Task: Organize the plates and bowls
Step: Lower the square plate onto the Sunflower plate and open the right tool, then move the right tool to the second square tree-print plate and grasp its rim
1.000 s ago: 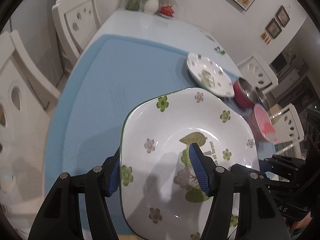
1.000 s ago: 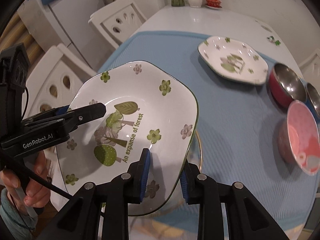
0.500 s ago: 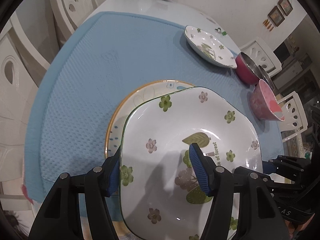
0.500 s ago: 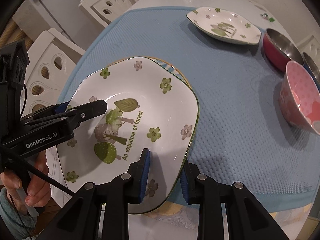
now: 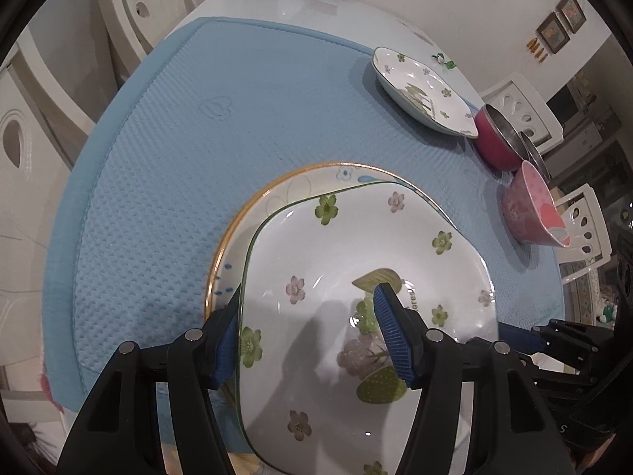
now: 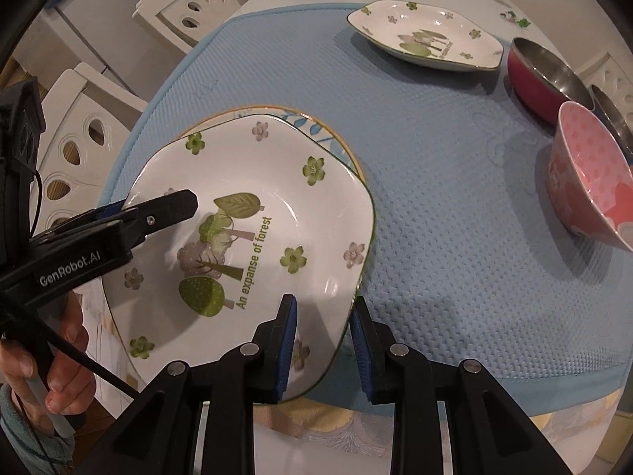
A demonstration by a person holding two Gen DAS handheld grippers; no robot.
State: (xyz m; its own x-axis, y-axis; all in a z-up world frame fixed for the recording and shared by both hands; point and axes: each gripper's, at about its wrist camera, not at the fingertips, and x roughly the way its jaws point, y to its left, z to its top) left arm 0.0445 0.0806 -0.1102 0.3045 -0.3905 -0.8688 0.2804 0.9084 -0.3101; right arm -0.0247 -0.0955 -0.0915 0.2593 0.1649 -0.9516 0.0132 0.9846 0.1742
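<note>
A white square plate with green flowers and forest print (image 5: 340, 245) (image 6: 253, 182) is held at two edges, over a round gold-rimmed plate (image 5: 277, 194) (image 6: 336, 138) on the blue mat (image 5: 198, 138). My left gripper (image 5: 306, 301) is shut on its near-left rim, one finger inside the plate and one outside. My right gripper (image 6: 322, 303) is shut on the opposite rim. The left gripper's black finger (image 6: 166, 209) lies over the plate in the right wrist view. Whether the held plate touches the round one I cannot tell.
A second flowered plate (image 5: 423, 87) (image 6: 427, 35) lies at the far right of the mat. A red steel-lined bowl (image 5: 498, 138) (image 6: 542, 75) and a pink bowl (image 5: 534, 213) (image 6: 589, 178) stand right. White chairs (image 5: 146, 4) line the left side. A hand (image 6: 59, 356) holds the left gripper.
Both grippers have sunk toward the table with the flowered plate. The round gold-rimmed plate has come into view under it. Both grips look the same.
</note>
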